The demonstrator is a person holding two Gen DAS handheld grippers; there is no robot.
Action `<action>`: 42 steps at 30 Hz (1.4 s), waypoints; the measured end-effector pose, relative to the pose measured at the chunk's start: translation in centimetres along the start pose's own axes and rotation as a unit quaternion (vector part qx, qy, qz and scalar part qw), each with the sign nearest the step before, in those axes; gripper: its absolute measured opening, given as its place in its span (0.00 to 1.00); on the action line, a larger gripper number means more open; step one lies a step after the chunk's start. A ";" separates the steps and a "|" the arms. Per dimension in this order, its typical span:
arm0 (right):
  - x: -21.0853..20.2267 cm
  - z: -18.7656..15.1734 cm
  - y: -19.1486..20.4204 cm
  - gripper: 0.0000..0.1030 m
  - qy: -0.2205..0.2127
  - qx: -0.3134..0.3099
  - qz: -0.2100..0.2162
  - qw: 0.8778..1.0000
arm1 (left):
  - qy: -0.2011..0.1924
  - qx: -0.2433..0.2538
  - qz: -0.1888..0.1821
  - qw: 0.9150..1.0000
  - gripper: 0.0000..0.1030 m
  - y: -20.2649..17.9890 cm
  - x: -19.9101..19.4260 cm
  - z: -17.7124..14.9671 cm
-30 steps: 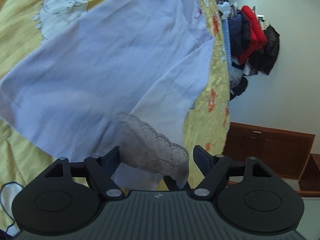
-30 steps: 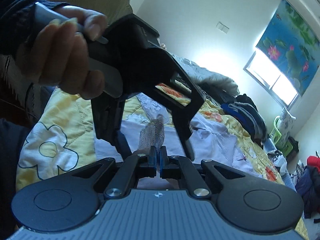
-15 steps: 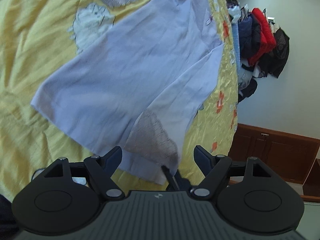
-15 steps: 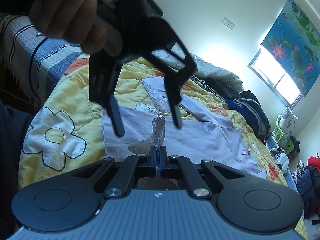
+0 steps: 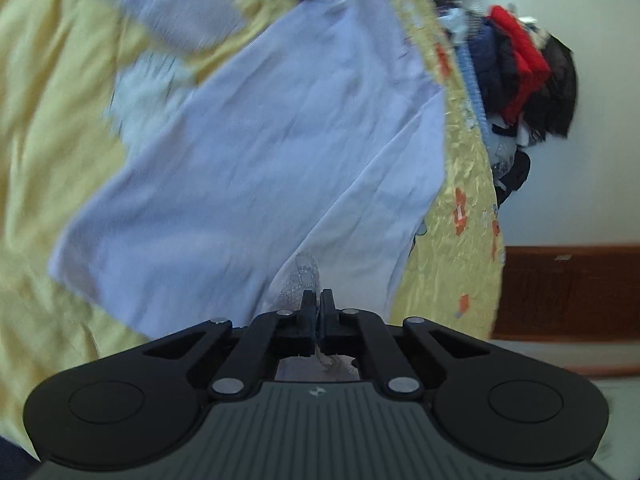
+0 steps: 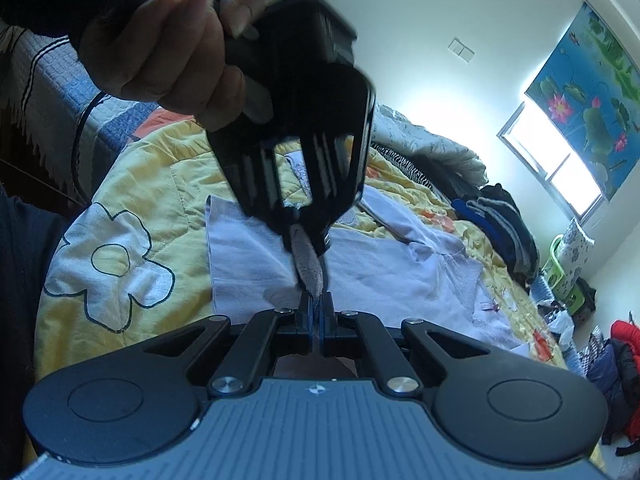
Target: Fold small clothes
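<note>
Left wrist view: yellow quilt [image 5: 48, 128] under a pale lilac garment [image 5: 248, 168], spread flat, blurred. No readable writing. Left gripper [image 5: 319, 300] has just snapped closed, pinching the grey lace piece [image 5: 302, 276].

Right wrist view: same quilt [image 6: 132, 196], white flower print. Right gripper [image 6: 319, 304] clamped on the lace piece's [image 6: 310, 268] near end; left gripper [image 6: 306, 240] grips its far end, held above the garment [image 6: 384, 276].

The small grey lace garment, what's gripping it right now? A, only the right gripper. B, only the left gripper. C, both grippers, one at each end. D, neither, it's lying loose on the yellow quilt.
C: the right gripper is shut on the small grey lace garment at its near end, and the left gripper pinches its far end.
</note>
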State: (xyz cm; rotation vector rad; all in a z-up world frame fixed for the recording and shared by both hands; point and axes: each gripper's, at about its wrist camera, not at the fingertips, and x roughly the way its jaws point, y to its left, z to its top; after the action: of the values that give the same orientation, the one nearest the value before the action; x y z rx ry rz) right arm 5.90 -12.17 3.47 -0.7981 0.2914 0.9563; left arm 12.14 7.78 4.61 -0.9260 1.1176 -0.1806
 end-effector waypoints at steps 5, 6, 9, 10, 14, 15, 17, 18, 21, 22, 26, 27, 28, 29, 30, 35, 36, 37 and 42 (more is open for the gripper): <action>0.3 -0.3 -3.9 0.57 0.008 0.176 0.040 0.984 | -0.042 0.111 -0.015 0.993 0.01 -3.7 -2.8 -1.0; 0.1 -0.7 -5.4 0.60 -0.001 0.236 0.057 0.970 | -0.040 0.116 -0.015 0.992 0.01 -3.7 -2.9 -1.0; 0.3 -3.4 -10.2 0.65 -0.005 0.419 0.106 0.902 | -0.021 0.108 0.003 0.994 0.01 -2.9 -2.3 -1.1; 0.5 -4.6 -11.4 0.66 0.001 0.470 0.112 0.875 | -0.014 0.102 0.007 0.995 0.02 -2.4 -2.1 -1.1; 2.2 -7.9 -13.1 0.59 0.045 0.568 0.138 0.810 | -0.015 0.079 0.052 0.995 0.02 0.0 -1.4 -1.3; 2.5 -8.2 -12.8 0.56 0.053 0.571 0.141 0.807 | -0.016 0.070 0.055 0.996 0.03 0.7 -1.5 -1.3; 2.9 -7.8 -11.9 0.56 0.058 0.559 0.150 0.813 | -0.008 0.051 0.054 0.997 0.09 1.9 -1.5 -1.3; 3.1 -7.5 -11.5 0.56 0.055 0.556 0.163 0.813 | 0.003 0.032 0.041 0.999 0.12 2.5 -1.4 -1.5; 3.9 -6.9 -10.7 0.56 0.046 0.564 0.206 0.799 | 0.025 -0.031 -0.014 0.999 0.58 4.3 -0.9 -2.4; 4.1 -6.7 -10.5 0.56 0.046 0.560 0.217 0.798 | 0.019 -0.041 -0.028 0.999 0.75 4.7 -1.0 -2.7; 4.0 -5.9 -10.2 0.56 0.040 0.560 0.253 0.788 | 0.008 -0.059 -0.054 0.997 0.77 5.5 -1.1 -4.1; 3.8 -6.1 -10.4 0.56 0.037 0.569 0.258 0.780 | 0.011 -0.065 -0.053 0.996 0.77 5.7 -0.9 -4.3; 3.7 -6.4 -10.6 0.56 0.036 0.582 0.260 0.770 | 0.014 -0.067 -0.052 0.996 0.77 5.9 -0.7 -4.7; 3.5 -6.9 -10.8 0.56 0.034 0.597 0.261 0.758 | 0.019 -0.067 -0.052 0.996 0.77 5.9 -0.4 -5.1; 3.3 -7.5 -10.9 0.56 0.033 0.614 0.260 0.745 | 0.022 -0.067 -0.052 0.996 0.77 5.9 -0.2 -5.5; 2.4 -10.7 -11.2 0.56 0.021 0.684 0.246 0.687 | -0.002 -0.037 -0.019 0.999 0.77 5.4 0.3 -7.1; 2.2 -11.2 -11.2 0.56 0.018 0.691 0.240 0.682 | -0.007 -0.023 -0.018 1.000 0.77 5.2 0.4 -7.2; 2.1 -11.4 -11.2 0.56 0.016 0.695 0.236 0.679 | -0.015 -0.008 -0.013 1.000 0.77 4.9 0.4 -7.2; 1.9 -12.0 -10.8 0.56 0.013 0.704 0.226 0.673 | -0.016 0.085 0.022 0.996 0.76 2.5 1.2 -7.8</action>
State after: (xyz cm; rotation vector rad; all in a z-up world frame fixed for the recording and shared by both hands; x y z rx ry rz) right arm 17.17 -23.14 -0.61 0.7568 1.1158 0.8488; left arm 5.45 4.46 1.08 -0.7508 1.0740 -0.2207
